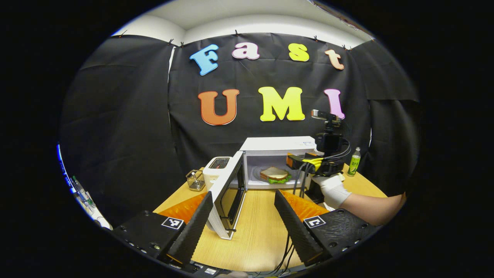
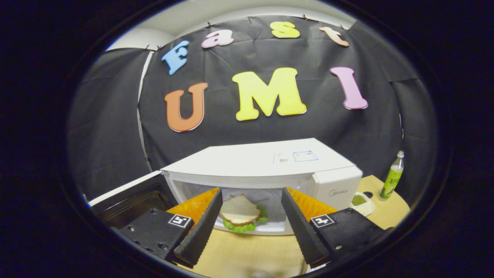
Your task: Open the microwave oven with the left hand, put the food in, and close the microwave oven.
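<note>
While the microwave oven (image 1: 278, 162) stands white on the wooden table (image 1: 254, 227) with its door (image 1: 227, 193) swung wide to the left, the sandwich (image 1: 274, 174) lies inside the cavity on the round plate, bread on top and green lettuce poking out below. In the left gripper view the left hand-held gripper (image 1: 243, 220) hangs back over the table with its fingers spread apart and nothing between them; the edge of the open door shows in the gap. Farther off in that view the right hand-held gripper (image 1: 297, 162) is held by a white-gloved hand (image 1: 332, 190) at the mouth of the oven, just to the right of the sandwich. From the right gripper view, that gripper's fingers are parted too, released, framing the sandwich (image 2: 240, 214) without touching it, and the oven (image 2: 266, 170) sits close in front. A white toaster (image 1: 217, 170) stands just left of the oven, with a small wire basket (image 1: 195, 180) beside it. A green bottle (image 2: 392, 177) stands at the far right of the table, and a small white dish (image 2: 360, 202) with something green in it lies near the oven's right side
</note>
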Demonstrator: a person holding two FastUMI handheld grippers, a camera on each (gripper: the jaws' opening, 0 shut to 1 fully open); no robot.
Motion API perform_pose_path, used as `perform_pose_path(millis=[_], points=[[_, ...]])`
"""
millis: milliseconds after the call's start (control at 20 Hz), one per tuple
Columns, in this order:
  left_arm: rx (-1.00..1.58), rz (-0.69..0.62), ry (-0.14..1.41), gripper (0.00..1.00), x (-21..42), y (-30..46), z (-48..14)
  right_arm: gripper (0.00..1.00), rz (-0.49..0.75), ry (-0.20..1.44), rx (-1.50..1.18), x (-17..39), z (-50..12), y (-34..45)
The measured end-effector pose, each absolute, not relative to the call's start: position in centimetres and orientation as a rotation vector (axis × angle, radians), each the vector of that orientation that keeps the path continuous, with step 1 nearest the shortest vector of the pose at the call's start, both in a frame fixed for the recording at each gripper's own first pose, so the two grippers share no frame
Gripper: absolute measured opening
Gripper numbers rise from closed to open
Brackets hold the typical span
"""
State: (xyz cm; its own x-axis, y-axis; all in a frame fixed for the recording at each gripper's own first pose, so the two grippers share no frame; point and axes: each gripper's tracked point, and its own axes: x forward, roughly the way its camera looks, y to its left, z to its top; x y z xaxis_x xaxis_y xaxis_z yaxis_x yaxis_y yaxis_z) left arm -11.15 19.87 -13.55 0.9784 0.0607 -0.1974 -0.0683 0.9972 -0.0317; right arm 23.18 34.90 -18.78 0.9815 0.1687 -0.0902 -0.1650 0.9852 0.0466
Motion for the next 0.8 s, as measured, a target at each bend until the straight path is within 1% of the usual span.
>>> perform_pose_path(millis=[150,350,400,550,800], points=[[-0.043,0.067,0.187,0.96,-11.8,19.7,-13.2,0.98,0.184,0.102,0.012,19.9,-16.1,31.3],[-0.038,0.050,0.168,0.96,-11.6,19.5,-12.2,0.98,0.201,0.113,-0.011,14.0,-12.6,26.9],[-0.040,0.047,0.159,0.97,-11.6,19.8,-11.9,0.98,0.195,0.104,-0.026,13.5,-10.5,25.5],[-0.048,0.039,0.131,0.97,-10.9,19.8,-11.1,0.98,0.177,0.090,-0.038,10.3,-7.4,21.9],[-0.042,0.021,0.112,0.96,-10.3,20.2,-10.7,0.98,0.097,0.065,-0.021,6.2,-4.2,15.5]])
